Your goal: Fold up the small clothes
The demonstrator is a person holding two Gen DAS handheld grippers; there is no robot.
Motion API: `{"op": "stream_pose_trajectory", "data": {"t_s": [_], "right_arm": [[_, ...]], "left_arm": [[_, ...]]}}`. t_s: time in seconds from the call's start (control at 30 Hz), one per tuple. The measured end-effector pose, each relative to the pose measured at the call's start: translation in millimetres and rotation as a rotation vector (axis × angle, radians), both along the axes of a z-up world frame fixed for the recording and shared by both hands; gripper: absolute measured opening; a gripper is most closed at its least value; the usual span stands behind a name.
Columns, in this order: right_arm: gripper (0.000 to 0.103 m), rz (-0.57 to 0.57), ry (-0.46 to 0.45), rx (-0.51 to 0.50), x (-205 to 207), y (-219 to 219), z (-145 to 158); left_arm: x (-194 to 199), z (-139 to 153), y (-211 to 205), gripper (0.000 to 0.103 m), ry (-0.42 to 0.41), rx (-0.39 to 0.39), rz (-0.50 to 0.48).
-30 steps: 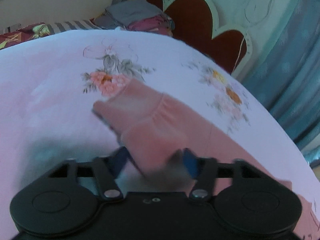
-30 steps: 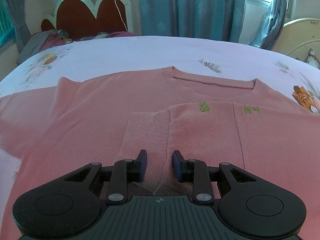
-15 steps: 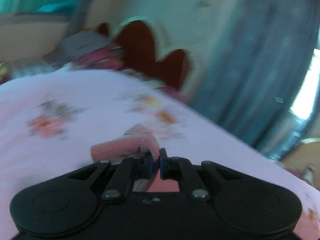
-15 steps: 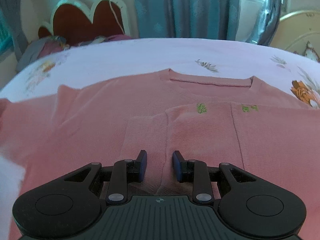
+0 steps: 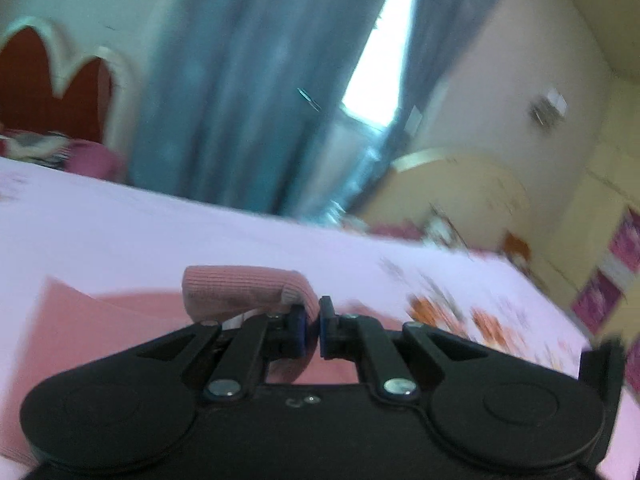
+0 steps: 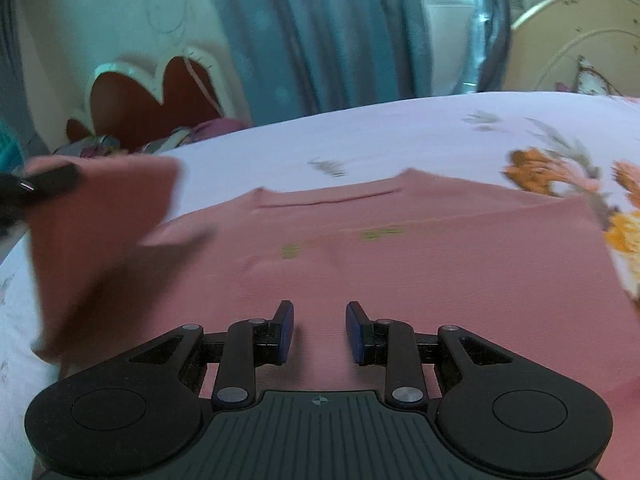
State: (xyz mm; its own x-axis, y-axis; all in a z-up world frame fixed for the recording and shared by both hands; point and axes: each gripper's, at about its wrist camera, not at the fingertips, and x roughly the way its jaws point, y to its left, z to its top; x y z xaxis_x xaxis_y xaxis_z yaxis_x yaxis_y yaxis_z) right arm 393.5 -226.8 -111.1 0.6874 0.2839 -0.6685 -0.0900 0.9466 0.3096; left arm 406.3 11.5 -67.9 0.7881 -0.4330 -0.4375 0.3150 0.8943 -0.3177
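L gripper (image 5: 313, 328) pinches the pink sweater (image 6: 420, 264) sleeve cuff (image 5: 240, 292) above the bed (image 6: 360, 140), R gripper (image 6: 320, 330) hovers open w/ nothing between; thin pinch, so cuff could slip mid-fold.

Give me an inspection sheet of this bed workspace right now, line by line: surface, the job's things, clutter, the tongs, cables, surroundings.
Surface: bed sheet, pale with flower prints.
Job's things: pink sweater spread flat, collar away from the camera; its sleeve lifted off the bed.
Clutter: pile of clothes by the headboard.
Tongs: left tongs shut on the sleeve cuff; right tongs open above the sweater, nothing between the pads.
Cables: thin cord hanging over the headboard.
Surroundings: heart-shaped headboard, blue curtains, window, cream furniture.
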Motion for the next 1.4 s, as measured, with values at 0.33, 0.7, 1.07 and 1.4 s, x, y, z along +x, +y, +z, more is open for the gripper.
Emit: {"op": "stream_pose_trajectory", "data": {"t_s": [0.33,0.7,1.07,1.4], "right_arm": [[0.029,-0.026,0.033,0.056,-16,-65,-6],[0.069,0.11,-0.045,0.067,-23,-26,7],[0.054,0.213,-0.085,-0.155,-11,55,-11],[0.005,0.028,-0.113,-0.058,-8,4,9]], "left_arm": [[5,-66,-85,0.051,0.191,0.22,-0.124],[-31,-42,-9,0.079,0.106,0.332,0.093],[-64,-73,67,0.078,0.181,0.488,0.365],[-48,-83,93,0.035,0.16,0.496,0.437]]}}
